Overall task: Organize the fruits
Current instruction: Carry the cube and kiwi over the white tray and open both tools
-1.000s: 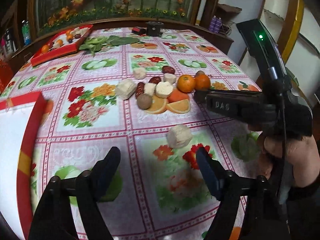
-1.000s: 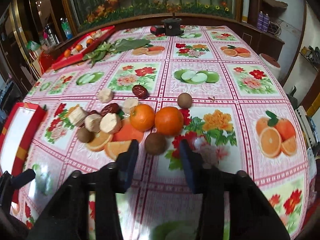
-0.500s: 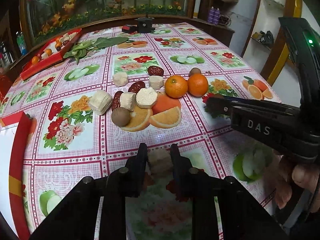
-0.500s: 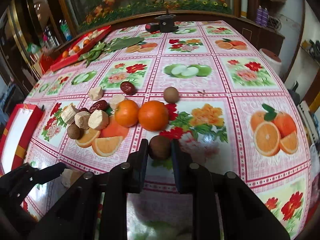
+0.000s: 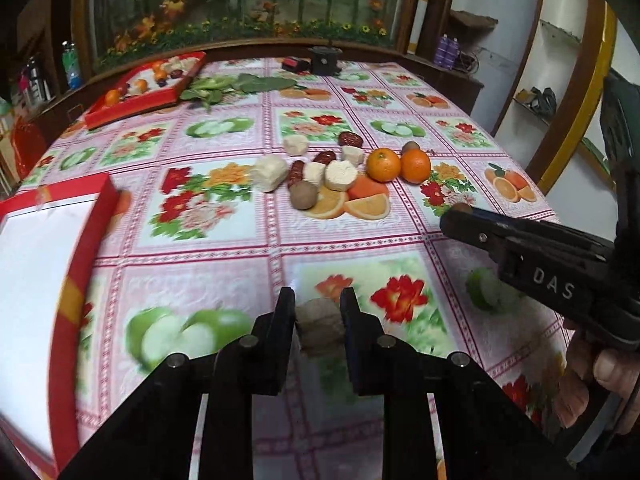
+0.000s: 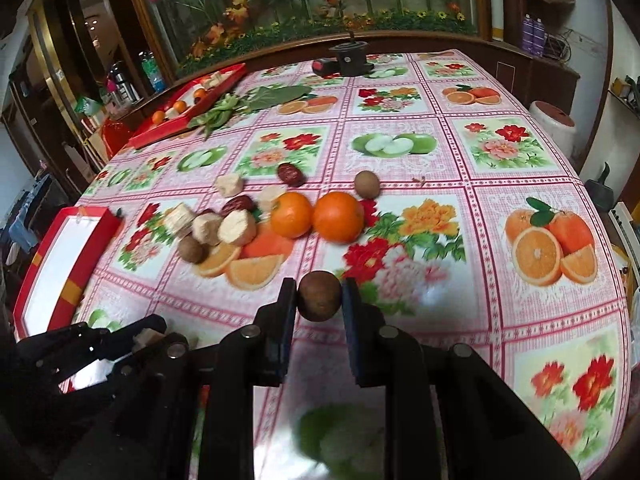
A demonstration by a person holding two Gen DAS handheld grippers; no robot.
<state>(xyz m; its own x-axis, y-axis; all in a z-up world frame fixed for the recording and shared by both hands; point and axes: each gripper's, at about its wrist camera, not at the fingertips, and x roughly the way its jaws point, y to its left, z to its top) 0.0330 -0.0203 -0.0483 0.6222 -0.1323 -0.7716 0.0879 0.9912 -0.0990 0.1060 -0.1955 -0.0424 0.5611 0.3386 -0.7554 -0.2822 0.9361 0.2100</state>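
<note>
Gripping a pale cut fruit chunk (image 5: 320, 326), the left gripper (image 5: 318, 312) has its jaws narrow, pads pressed on both sides of the piece, just above the tablecloth (image 5: 208, 256). Right gripper (image 6: 319, 296) is clamped the same way on a round brown fruit (image 6: 319, 297); its jaws have just been closing onto it. Remaining pile sits mid-table: two oranges (image 6: 316, 216), more pale chunks (image 6: 236, 227), dark red dates (image 6: 291, 174), two more brown round fruits (image 6: 367, 185), all close together, some touching. Empty-looking red box (image 5: 80, 248) with white inside lies at the left edge, near the left gripper. Second red tray (image 5: 148, 88) with sorted fruit sits far back left, green leaves (image 5: 240, 86) just beside it. A hand (image 5: 600, 372) holds the right gripper's handle at far right in the left wrist view.
</note>
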